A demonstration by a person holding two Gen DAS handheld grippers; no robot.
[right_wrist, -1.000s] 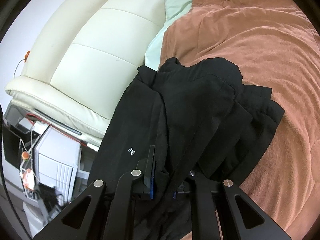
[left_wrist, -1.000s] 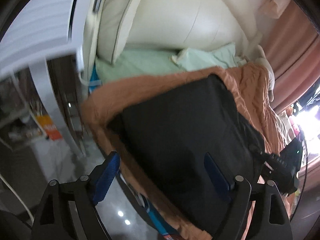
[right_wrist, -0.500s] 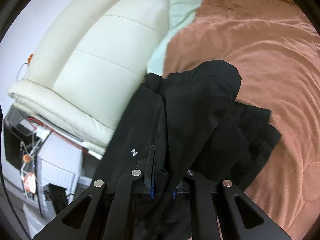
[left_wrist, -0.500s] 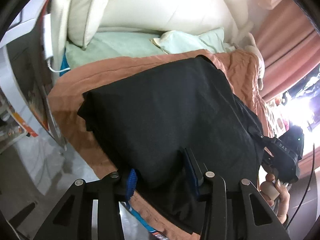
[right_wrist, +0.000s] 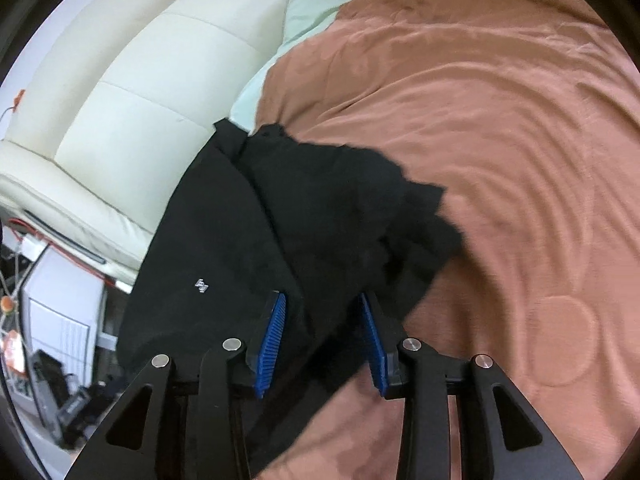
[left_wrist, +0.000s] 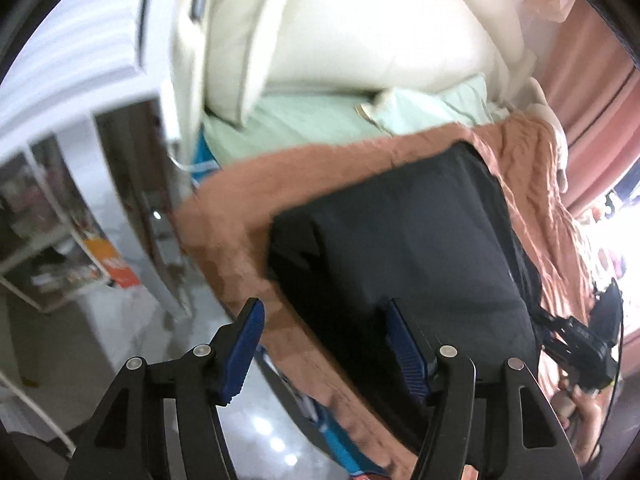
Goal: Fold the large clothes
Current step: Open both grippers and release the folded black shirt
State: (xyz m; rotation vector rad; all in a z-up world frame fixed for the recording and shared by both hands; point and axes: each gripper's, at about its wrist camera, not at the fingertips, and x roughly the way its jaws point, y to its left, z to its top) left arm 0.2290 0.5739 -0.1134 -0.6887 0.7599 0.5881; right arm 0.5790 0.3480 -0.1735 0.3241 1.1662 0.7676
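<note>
The black garment [right_wrist: 280, 232] lies part-folded on the bed's brown blanket [right_wrist: 500, 120], centre-left in the right view. Both grippers are letting go, so the fold can settle: right gripper [right_wrist: 324, 336] fingers opening astride cloth, left gripper [left_wrist: 326, 344] fingers spread and widening at its edge.

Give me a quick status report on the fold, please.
Left gripper opening, nothing pinched. Right gripper opening, black garment loose between its pads. Garment bunched on the brown blanket. Nothing in the way.

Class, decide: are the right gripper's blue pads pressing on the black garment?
Apart. In the right wrist view the right gripper is opening; the black garment lies between its pads, with gaps showing beside each.
</note>
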